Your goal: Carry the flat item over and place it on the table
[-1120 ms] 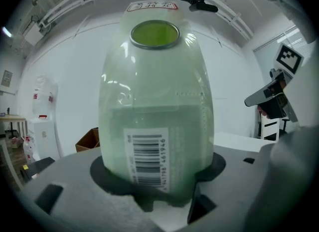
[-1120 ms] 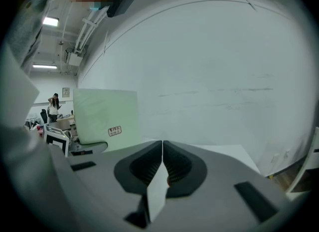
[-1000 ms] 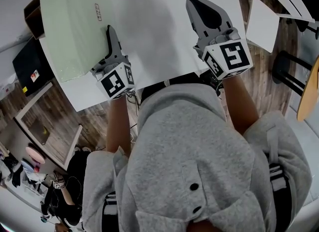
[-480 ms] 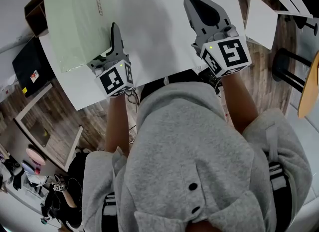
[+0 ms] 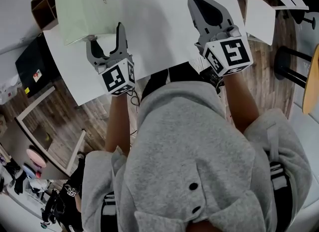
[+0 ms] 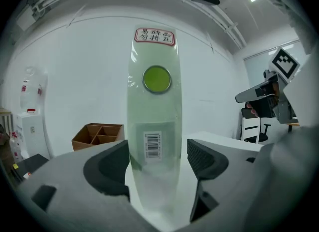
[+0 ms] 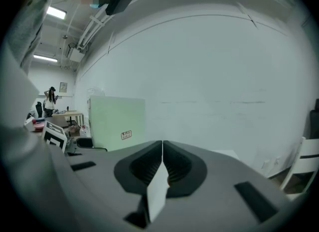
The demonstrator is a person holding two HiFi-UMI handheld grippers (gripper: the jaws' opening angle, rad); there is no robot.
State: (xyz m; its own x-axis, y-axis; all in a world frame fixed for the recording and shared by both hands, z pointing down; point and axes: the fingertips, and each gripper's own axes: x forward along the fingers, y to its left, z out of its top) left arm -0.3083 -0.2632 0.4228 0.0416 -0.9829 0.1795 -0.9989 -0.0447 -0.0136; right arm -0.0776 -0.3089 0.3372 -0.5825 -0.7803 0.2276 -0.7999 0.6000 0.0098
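The flat item (image 5: pixel 82 6) is a pale green sheet in clear wrap. It lies on the white table (image 5: pixel 164 31) at the far left, with a barcode label and a round green sticker (image 6: pixel 156 79) facing up. My left gripper (image 5: pixel 104 34) sits at the item's near edge. Its jaws have just been opening and stand wide, one on each side of the item (image 6: pixel 154 126), with the pads off it. My right gripper (image 5: pixel 199 4) hovers over the table's right part, shut, with no part of the item in it. The right gripper view shows the item (image 7: pixel 117 121) far off to the left.
A wooden box with dividers (image 5: pixel 42 9) stands beyond the table's left end. A black case (image 5: pixel 30 66) lies on the wooden floor at the left. A white chair (image 5: pixel 269 6) stands to the right of the table. The table's near edge runs just under both grippers.
The left jaws, closed on the item's near edge before, have spread and let it go. The left gripper has drawn back a little. The right gripper stays shut.
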